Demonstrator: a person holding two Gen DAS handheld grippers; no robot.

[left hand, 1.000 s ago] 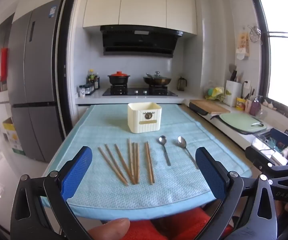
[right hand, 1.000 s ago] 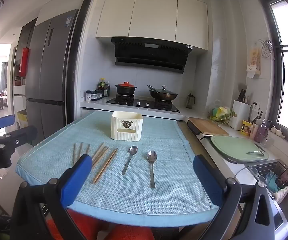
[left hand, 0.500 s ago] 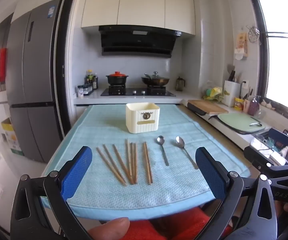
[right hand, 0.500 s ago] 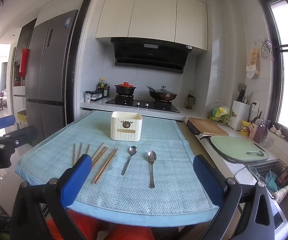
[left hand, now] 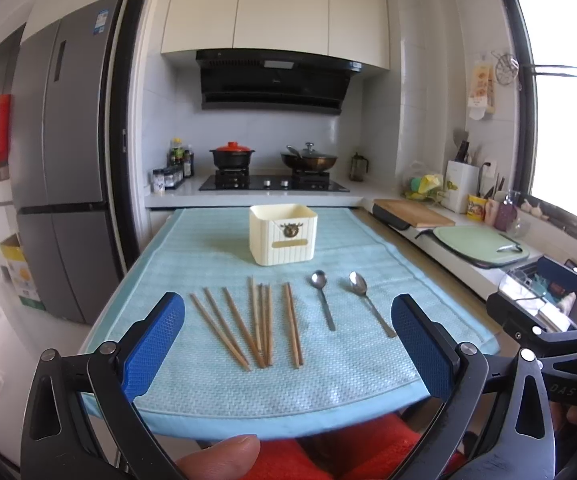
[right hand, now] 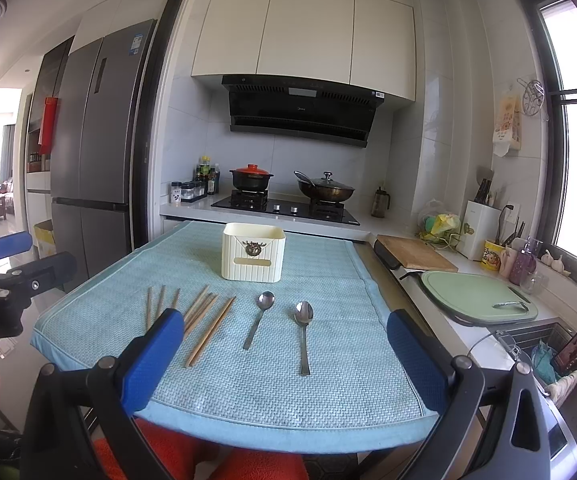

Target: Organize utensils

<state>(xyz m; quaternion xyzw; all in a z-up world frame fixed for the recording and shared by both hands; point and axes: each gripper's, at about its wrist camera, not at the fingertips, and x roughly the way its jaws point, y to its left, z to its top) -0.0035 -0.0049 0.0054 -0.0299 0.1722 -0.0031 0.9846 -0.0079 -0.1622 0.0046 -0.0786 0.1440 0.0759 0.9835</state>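
Hovering short of the surface, left tool (left hand: 288, 354) and right tool (right hand: 284, 356) both gape, empty. Thin wooden chopsticks (left hand: 258, 326) and two steel spoons (right hand: 280, 326) lie flat on the blue woven mat (right hand: 328, 392) before the cream ribbed plastic holder (right hand: 253, 257). Chopsticks light, stiff, roll-prone: pinch mid-length. Spoons slick: grip the handle.

In the right wrist view, the blue pad (right hand: 150, 360) at lower left covers the near ends of the leftmost chopsticks (right hand: 156, 306). The holder's (right hand: 253, 252) inside is out of sight in both views. At the left edge of that frame, the left gripper (right hand: 4, 276) is cut off, its far finger unseen. In the left wrist view, the right gripper (left hand: 560, 320) runs off the right edge. A thumb (left hand: 220, 456) is cropped by the bottom edge. Labels on the jars (left hand: 168, 176) by the stove are too small to read.
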